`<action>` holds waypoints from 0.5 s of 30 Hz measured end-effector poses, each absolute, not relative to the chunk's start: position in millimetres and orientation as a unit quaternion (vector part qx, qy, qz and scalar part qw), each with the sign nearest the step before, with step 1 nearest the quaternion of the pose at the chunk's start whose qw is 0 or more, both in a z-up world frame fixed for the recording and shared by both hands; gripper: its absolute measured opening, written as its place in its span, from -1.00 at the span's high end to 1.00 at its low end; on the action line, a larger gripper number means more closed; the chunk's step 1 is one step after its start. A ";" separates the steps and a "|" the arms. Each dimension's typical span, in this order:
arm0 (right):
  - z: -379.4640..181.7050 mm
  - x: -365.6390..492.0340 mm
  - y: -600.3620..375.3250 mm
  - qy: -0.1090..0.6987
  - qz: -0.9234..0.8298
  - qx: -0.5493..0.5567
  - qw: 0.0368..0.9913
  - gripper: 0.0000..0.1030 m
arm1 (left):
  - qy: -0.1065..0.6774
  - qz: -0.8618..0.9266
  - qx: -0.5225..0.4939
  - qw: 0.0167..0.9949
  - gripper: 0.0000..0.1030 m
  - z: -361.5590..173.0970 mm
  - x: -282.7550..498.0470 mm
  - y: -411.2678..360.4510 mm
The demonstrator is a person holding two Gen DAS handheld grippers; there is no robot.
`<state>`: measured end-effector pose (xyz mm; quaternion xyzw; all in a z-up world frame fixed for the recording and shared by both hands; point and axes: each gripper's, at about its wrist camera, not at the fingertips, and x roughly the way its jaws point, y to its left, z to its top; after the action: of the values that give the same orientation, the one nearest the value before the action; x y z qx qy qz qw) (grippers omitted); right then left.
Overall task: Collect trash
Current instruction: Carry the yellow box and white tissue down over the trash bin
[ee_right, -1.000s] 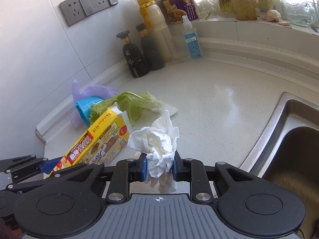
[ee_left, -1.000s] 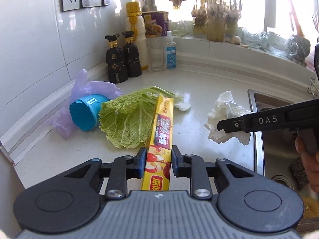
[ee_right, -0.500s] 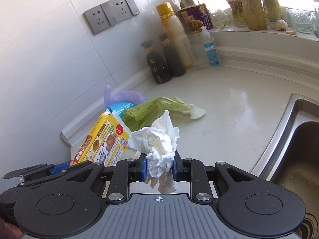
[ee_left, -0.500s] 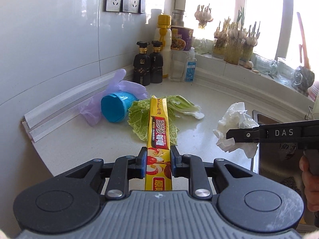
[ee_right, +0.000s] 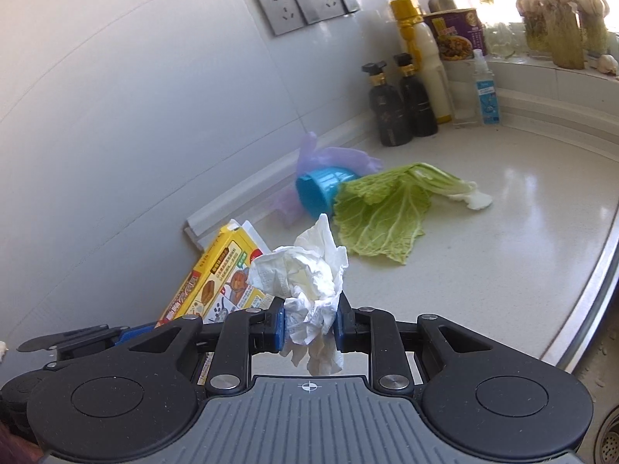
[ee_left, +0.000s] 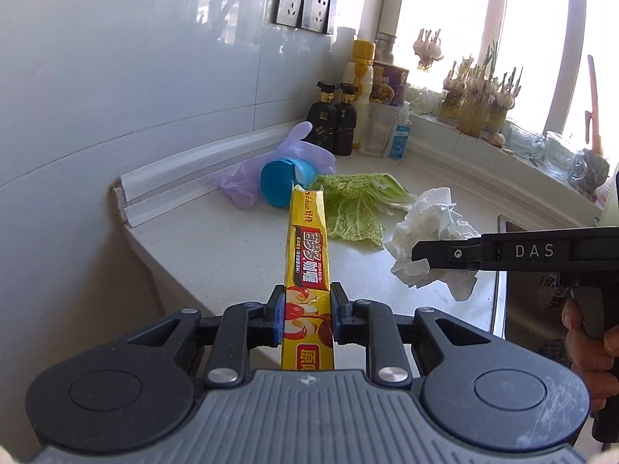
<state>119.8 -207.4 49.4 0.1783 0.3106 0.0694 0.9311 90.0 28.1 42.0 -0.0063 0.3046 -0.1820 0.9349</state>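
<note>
1. left gripper is clamped on the yellow box, whose long axis runs straight ahead from the jaws, over the counter.
2. right gripper pinches the tissue, lifted off the counter, just right of the box.
3. farther ahead the leaf, blue cup and purple glove lie on the counter; the leaf is nearer the right gripper, the cup and glove nearer the left.
4. both grippers are full, so unloading likely comes first; no bin shows.

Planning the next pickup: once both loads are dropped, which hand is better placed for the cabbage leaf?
Probably the right. The right gripper, shut on the tissue, looks almost straight at the cabbage leaf. The left gripper, shut on the yellow box, has it off to its right.
</note>
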 end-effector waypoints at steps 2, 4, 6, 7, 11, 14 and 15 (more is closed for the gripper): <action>48.5 121.7 -189.2 0.314 0.083 0.169 0.931 0.57 | 0.306 -0.171 -0.009 0.937 0.61 39.5 84.3 39.6; 46.5 122.3 -171.4 0.317 0.095 0.158 0.930 0.57 | 0.308 -0.160 -0.011 0.938 0.61 36.5 79.6 50.3; 43.8 124.5 -153.4 0.320 0.107 0.147 0.930 0.57 | 0.313 -0.149 -0.013 0.938 0.61 32.9 76.2 60.9; 42.2 125.2 -145.4 0.323 0.113 0.142 0.929 0.57 | 0.315 -0.145 -0.015 0.938 0.61 30.6 75.4 66.2; 36.0 127.5 -112.9 0.330 0.136 0.123 0.926 0.57 | 0.330 -0.121 -0.023 0.936 0.61 19.2 71.7 89.1; 27.9 130.0 -91.0 0.338 0.152 0.115 0.922 0.57 | 0.337 -0.106 -0.027 0.935 0.61 11.5 68.6 105.0; 25.2 130.4 -85.4 0.340 0.155 0.113 0.921 0.57 | 0.339 -0.103 -0.029 0.935 0.61 8.7 67.6 109.6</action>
<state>130.4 -85.4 25.2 0.1125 0.3403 0.1551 0.9206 67.6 109.6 8.7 -0.0285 0.3392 -0.1026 0.9347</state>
